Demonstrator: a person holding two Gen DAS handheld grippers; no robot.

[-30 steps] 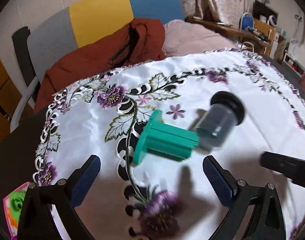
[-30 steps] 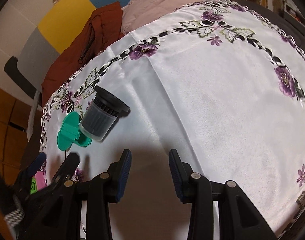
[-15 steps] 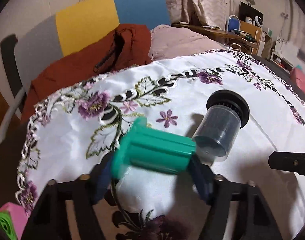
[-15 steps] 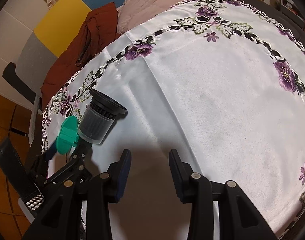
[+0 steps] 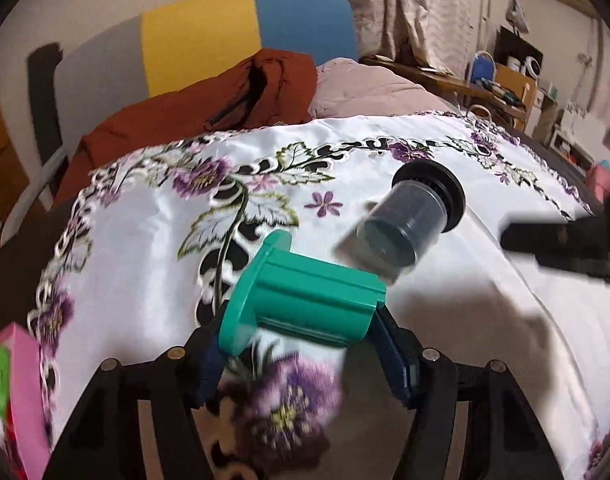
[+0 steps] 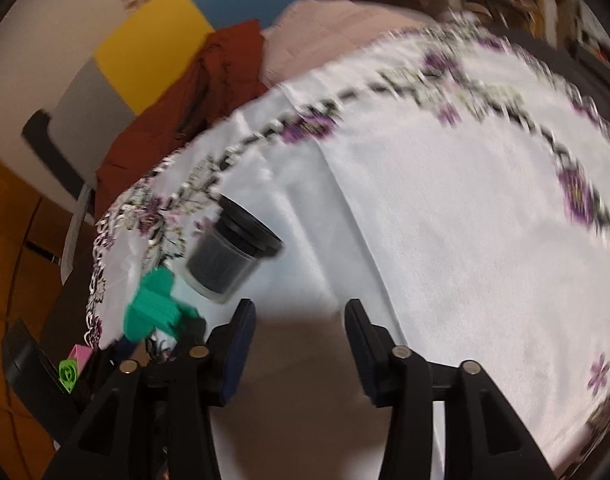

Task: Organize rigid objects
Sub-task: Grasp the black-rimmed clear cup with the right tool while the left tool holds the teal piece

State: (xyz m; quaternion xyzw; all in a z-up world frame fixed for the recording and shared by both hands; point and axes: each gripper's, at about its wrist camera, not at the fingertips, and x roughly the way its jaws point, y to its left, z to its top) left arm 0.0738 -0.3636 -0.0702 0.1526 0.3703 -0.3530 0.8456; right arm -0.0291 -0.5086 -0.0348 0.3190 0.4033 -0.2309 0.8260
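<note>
My left gripper (image 5: 301,344) is shut on a green plastic spool (image 5: 305,296), gripped end to end and held just above the floral tablecloth (image 5: 153,232). The spool also shows in the right wrist view (image 6: 157,308). A dark cylindrical filter with a black flange (image 5: 413,224) lies on its side on the cloth just beyond the spool; it also shows in the right wrist view (image 6: 233,256). My right gripper (image 6: 299,344) is open and empty, to the right of the filter.
A pink box with a green piece (image 5: 9,384) sits at the left table edge. A rust-red jacket (image 5: 209,108) and pink bedding (image 5: 377,92) lie behind the table, with a colourful chair back (image 5: 225,36). White cloth (image 6: 465,240) spreads to the right.
My left gripper moved forward, closed on the green spool and lifted it slightly. My right gripper stayed open and shifted a little; its view is now blurred.
</note>
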